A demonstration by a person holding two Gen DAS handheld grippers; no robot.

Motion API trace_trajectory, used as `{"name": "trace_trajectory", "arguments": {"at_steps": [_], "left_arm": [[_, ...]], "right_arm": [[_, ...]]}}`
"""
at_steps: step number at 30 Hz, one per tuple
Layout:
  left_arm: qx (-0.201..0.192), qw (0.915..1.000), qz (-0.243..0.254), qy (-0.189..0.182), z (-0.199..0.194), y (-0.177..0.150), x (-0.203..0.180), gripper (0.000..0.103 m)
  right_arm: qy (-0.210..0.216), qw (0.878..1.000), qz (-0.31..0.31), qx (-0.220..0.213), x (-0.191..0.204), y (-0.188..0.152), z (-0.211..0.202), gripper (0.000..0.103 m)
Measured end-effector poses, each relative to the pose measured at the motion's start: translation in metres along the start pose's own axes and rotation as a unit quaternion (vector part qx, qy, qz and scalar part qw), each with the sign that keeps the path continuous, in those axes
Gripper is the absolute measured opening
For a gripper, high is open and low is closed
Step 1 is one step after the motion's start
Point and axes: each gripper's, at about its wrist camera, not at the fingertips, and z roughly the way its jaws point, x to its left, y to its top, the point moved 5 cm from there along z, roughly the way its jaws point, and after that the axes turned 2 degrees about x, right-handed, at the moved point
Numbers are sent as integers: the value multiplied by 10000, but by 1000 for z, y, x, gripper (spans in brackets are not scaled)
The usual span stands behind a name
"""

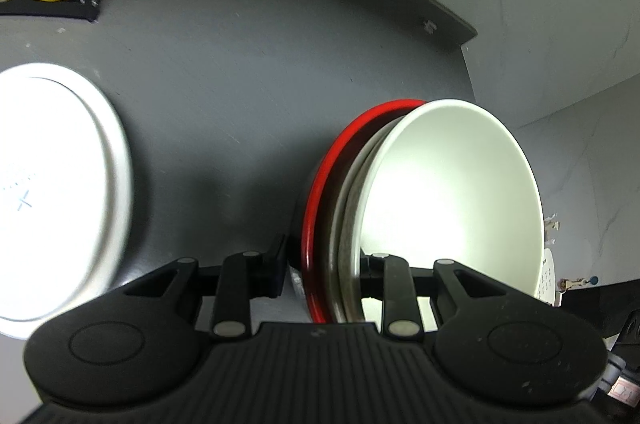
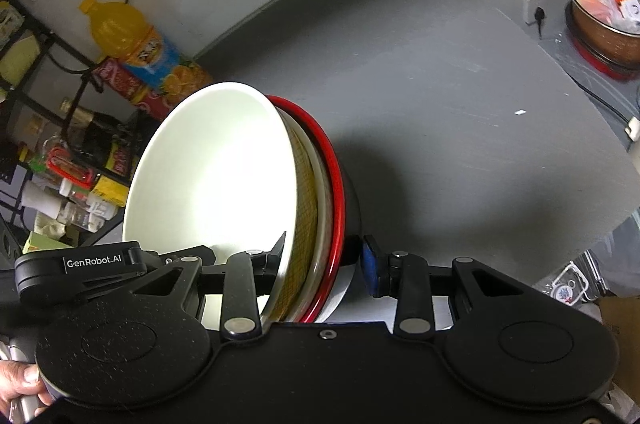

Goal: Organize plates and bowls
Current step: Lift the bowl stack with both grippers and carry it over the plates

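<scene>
Nested stack of a glossy white ceramic bowl [image 1: 448, 184], a lattice-patterned bowl and a red-rimmed black bowl [image 2: 334, 168], clamped at opposite rims by left gripper [image 1: 324, 272] and right gripper [image 2: 320, 264] above the grey tabletop [image 1: 240, 84]: bowls gathered, stack unplaced, the flat white round plate [image 1: 52, 184] apart.

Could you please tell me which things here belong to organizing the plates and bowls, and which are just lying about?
Part of the job:
- stack of bowls, white one on top, red-rimmed one beneath
- left gripper and right gripper, both clamped on the stack
- white plate on the table

Lying about:
- juice bottle
- rack of jars
- copper bowl of packets
</scene>
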Motion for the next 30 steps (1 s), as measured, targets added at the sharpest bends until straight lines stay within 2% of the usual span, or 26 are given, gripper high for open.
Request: {"name": "trace_trajectory", "arguments": {"at_steps": [19, 30], "left_arm": [[-437, 9987, -256, 106, -77, 25, 84, 27], [-533, 9968, -548, 223, -103, 33, 141, 27]], "right_arm": [[337, 9985, -429, -51, 106, -15, 19, 34], [449, 9969, -621, 168, 156, -33, 44, 34]]}}
